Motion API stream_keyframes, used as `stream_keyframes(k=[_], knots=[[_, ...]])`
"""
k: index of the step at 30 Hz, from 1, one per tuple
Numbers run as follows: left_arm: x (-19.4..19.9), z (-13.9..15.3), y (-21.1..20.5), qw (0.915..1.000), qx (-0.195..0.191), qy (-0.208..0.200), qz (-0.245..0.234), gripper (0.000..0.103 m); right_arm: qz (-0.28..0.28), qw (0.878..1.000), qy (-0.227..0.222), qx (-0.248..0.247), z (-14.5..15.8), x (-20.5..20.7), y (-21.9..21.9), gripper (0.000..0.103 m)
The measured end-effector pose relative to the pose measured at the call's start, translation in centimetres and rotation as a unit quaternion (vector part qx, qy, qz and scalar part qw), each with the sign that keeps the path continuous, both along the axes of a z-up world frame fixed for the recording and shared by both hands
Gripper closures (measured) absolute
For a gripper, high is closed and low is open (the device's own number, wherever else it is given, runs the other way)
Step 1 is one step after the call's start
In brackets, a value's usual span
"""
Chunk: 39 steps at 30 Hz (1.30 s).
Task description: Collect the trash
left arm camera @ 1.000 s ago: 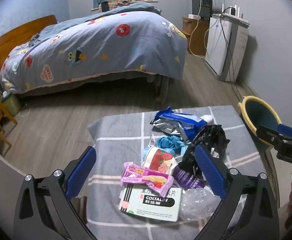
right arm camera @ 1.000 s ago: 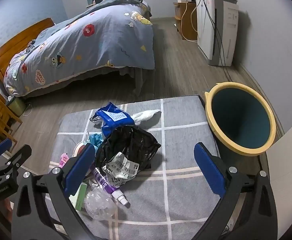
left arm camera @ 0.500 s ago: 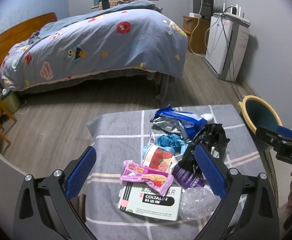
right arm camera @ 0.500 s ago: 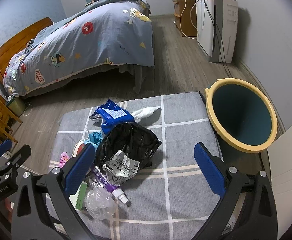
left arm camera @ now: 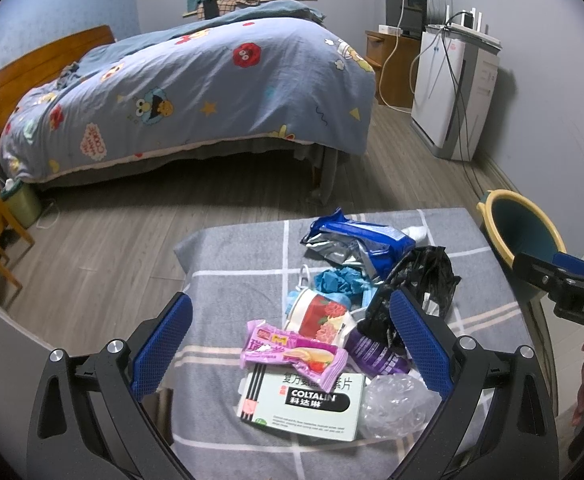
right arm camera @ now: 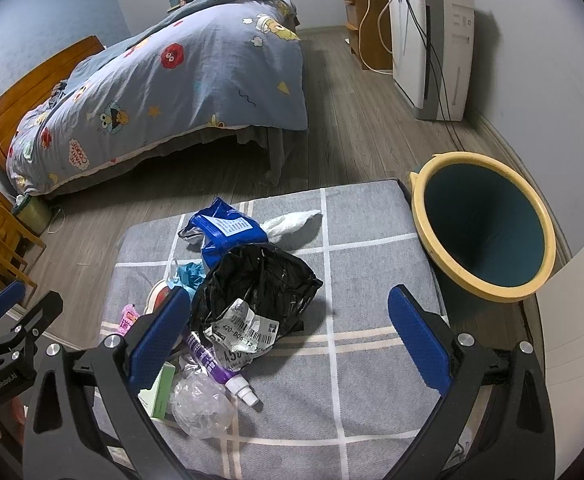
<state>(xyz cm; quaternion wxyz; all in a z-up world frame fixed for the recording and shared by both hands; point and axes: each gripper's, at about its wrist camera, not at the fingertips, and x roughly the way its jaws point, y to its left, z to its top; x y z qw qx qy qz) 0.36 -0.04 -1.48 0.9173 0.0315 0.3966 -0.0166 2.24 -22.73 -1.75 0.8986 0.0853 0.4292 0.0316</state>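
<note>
- Left wrist view: the left gripper (left arm camera: 290, 340) hangs with jaws wide apart, empty, above a pink wrapper (left arm camera: 294, 354) and a medicine box (left arm camera: 302, 404).
- Right gripper (right arm camera: 288, 336) also gapes, holding nothing, beside a black bag (right arm camera: 260, 280).
- Trash sits heaped on the grey checked table (right arm camera: 364, 380); the yellow-rimmed bin (right arm camera: 484, 232) stands just beside the table's right edge.
</note>
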Motion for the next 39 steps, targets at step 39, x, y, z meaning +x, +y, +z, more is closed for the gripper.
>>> stream_keyframes(k=[39], knots=[[0.6,-1.3,1.1,0.9993,-0.031,0.021,0.001,0.005,-0.02,1.0,0.022,0.0,-1.1,0.4,-0.3,0.005]])
